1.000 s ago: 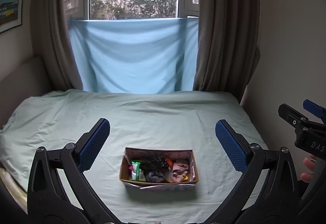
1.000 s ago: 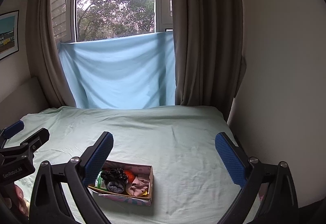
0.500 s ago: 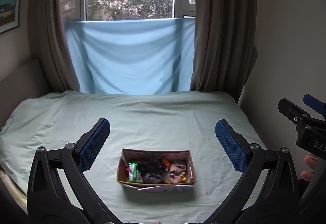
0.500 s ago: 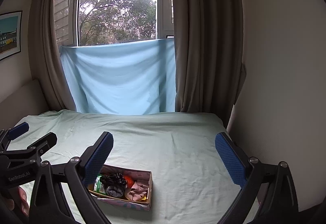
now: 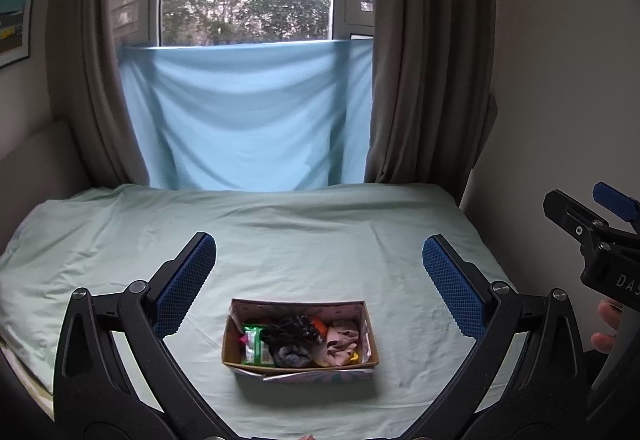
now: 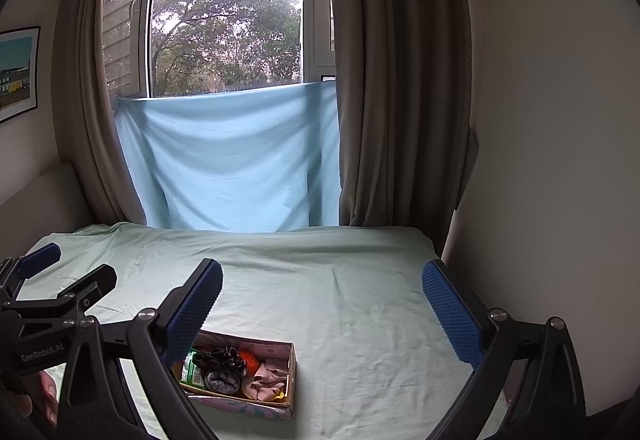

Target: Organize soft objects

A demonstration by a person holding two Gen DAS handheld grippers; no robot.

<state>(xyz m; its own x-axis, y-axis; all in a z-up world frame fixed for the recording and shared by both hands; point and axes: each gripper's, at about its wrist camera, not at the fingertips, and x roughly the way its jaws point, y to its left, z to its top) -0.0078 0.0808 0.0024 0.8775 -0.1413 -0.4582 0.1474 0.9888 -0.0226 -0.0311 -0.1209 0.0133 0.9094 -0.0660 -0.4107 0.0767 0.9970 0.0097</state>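
A small open cardboard box [image 5: 362,320] sits on the bed near its front edge. It holds several soft things: a green packet [image 5: 256,346], a black tangle [image 5: 290,328], a grey sock [image 5: 290,356], a pink cloth [image 5: 340,340] and something orange [image 5: 319,324]. My left gripper [image 5: 319,282] is open and empty, above and short of the box. My right gripper [image 6: 322,314] is open and empty, up and to the right of the box [image 6: 291,360]. The left gripper's body shows in the right wrist view [image 6: 48,304].
The bed has a pale green sheet [image 5: 320,232]. A light blue cloth [image 5: 248,116] hangs over the lower window, with brown curtains [image 5: 424,72] on both sides. A white wall [image 6: 560,160] bounds the bed on the right. A padded headboard [image 5: 36,160] is at left.
Both cameras have tilted up a little and drawn back; the box sits lower in both views. Both grippers stayed open. Nothing in the box moved.
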